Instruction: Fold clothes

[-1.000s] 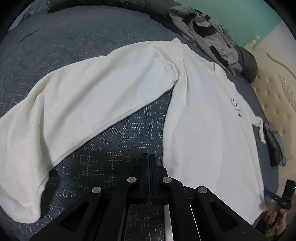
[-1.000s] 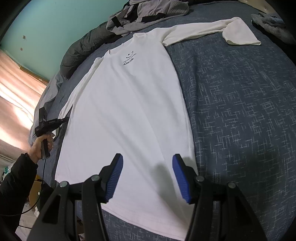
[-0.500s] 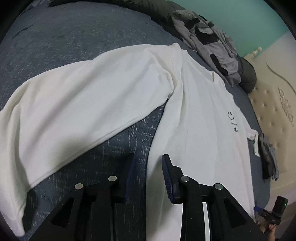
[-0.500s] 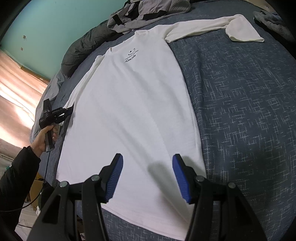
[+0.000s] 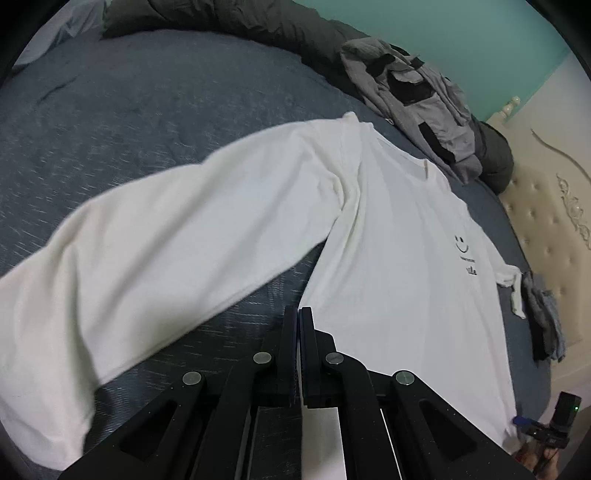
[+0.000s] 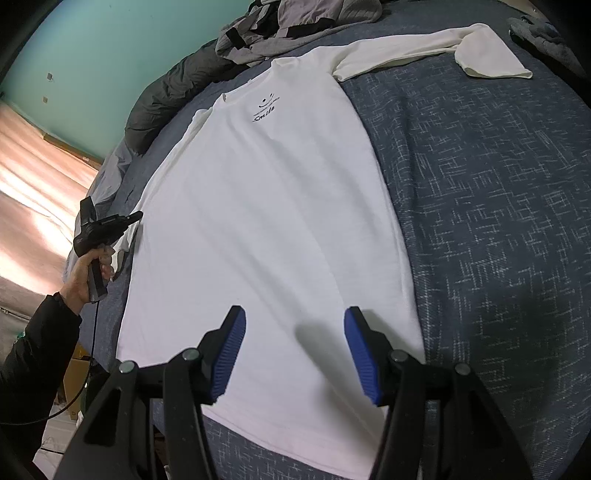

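Just shirt [image 6: 280, 206] beneath parted jaws

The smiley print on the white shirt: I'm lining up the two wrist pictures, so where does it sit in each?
Left wrist: smiley print at the right, sideways.
Right wrist: smiley print upper centre, just below the collar.
Shared landmark: the grey jacket heaped beyond the collar.

A white shirt [image 5: 388, 258] lay flat on the blue bed [image 5: 129, 122], its long sleeve [image 5: 147, 266] reaching toward the lower left of the frame. At bottom centre the left gripper [image 5: 298, 332] had its jaws shut with nothing between them, just beside the shirt's side edge. Grey clothes [image 5: 417, 96] were heaped at upper right, near a cream tufted headboard [image 5: 546, 206].
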